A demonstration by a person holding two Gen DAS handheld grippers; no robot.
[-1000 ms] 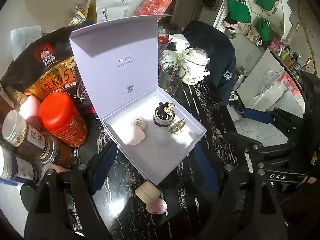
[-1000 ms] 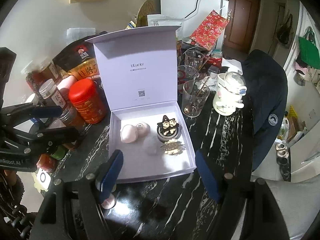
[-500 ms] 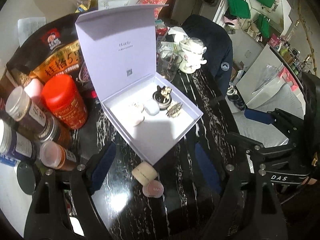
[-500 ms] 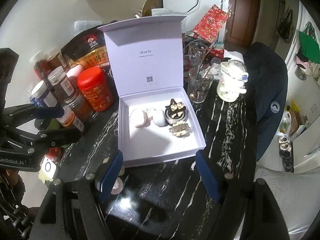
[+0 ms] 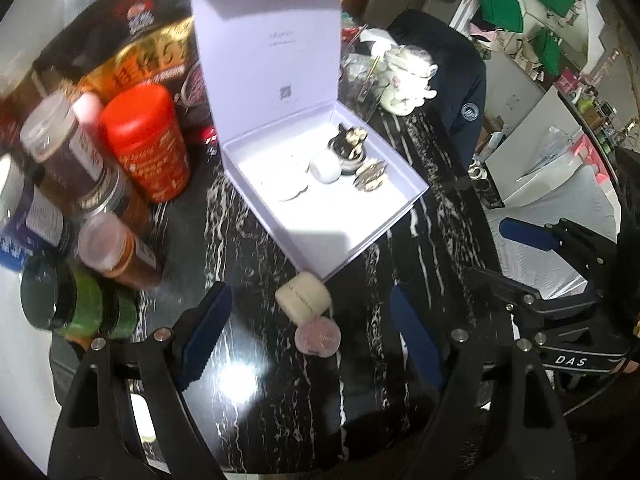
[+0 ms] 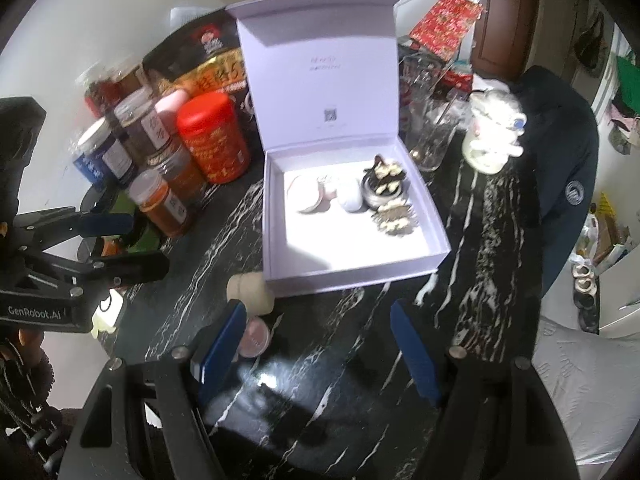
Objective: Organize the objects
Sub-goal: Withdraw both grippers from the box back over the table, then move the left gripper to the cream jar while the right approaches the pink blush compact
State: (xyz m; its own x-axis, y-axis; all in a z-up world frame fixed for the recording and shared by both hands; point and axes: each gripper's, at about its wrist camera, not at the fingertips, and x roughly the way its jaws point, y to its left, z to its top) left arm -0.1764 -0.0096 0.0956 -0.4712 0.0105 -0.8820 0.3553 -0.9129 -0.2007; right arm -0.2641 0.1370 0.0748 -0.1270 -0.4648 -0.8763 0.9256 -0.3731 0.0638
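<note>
Lavender box open at 12 o'clock on the black marble worktop, lid upright, holding a white round piece, a dark ornament and a gold clip. Just outside its near corner, at 6 o'clock: 1 cream jar, 1 pink disc. Red tin at 9 o'clock. Left gripper and right gripper: jaws spread, empty.

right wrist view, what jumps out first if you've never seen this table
An open lilac gift box sits mid-table, lid upright, with small trinkets in its tray. Left of it stands a bright red canister among spice jars. A cream jar and a pink compact lie on the black marble table outside the box's near corner.
</note>
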